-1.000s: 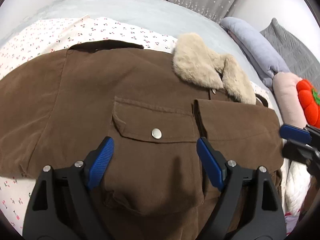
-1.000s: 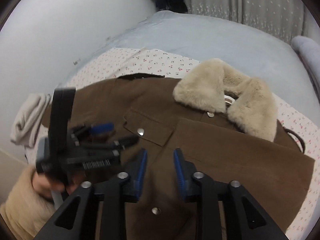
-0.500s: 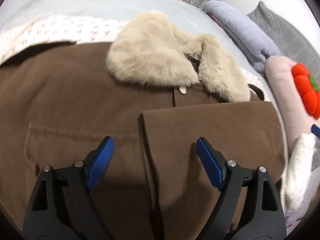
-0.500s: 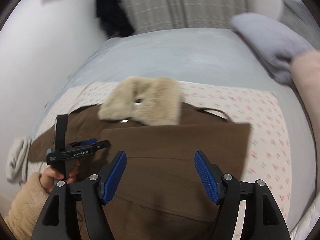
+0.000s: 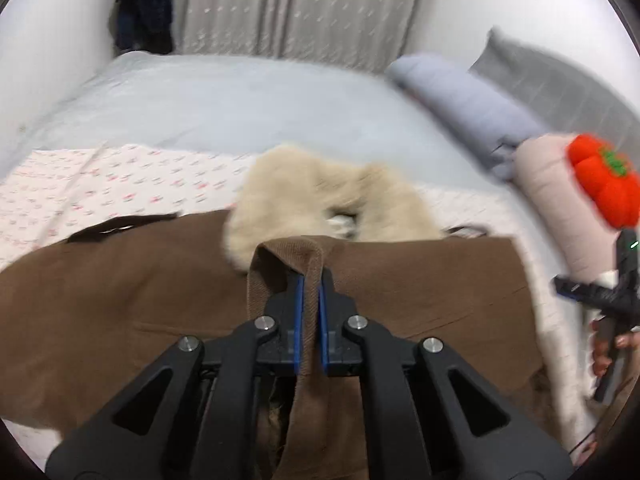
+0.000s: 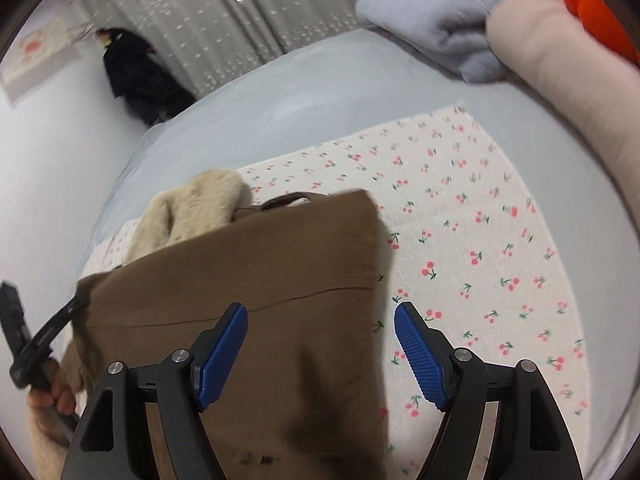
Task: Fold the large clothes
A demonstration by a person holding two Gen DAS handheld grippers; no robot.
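**Left pads clamped on a coat fold, right jaws opening over the edge**

The brown coat point(image 5: 120, 300) lies flat on the cherry-print sheet point(image 6: 480, 240), which covers the near part of the grey-blue bed point(image 5: 240, 100). Its long axis runs away from me, with the cream fur collar point(image 5: 320, 196) at the far end, toward the curtain point(image 5: 300, 8). My left gripper point(image 5: 311, 300) is pinched tight on a raised ridge of brown cloth just below the collar; the fabric stands up between the blue pads. My right gripper point(image 6: 320, 344) hangs over the coat's right edge with its jaws opening; the edge lies under the gap, and neither pad touches it. I can read no label or writing on the coat. Beside the bed's far right sit a rolled lilac blanket point(image 5: 460, 108), a pink cushion point(image 5: 560, 208) and an orange pumpkin plush point(image 5: 604, 188). Dark clothing point(image 6: 136, 72) hangs in the corner.
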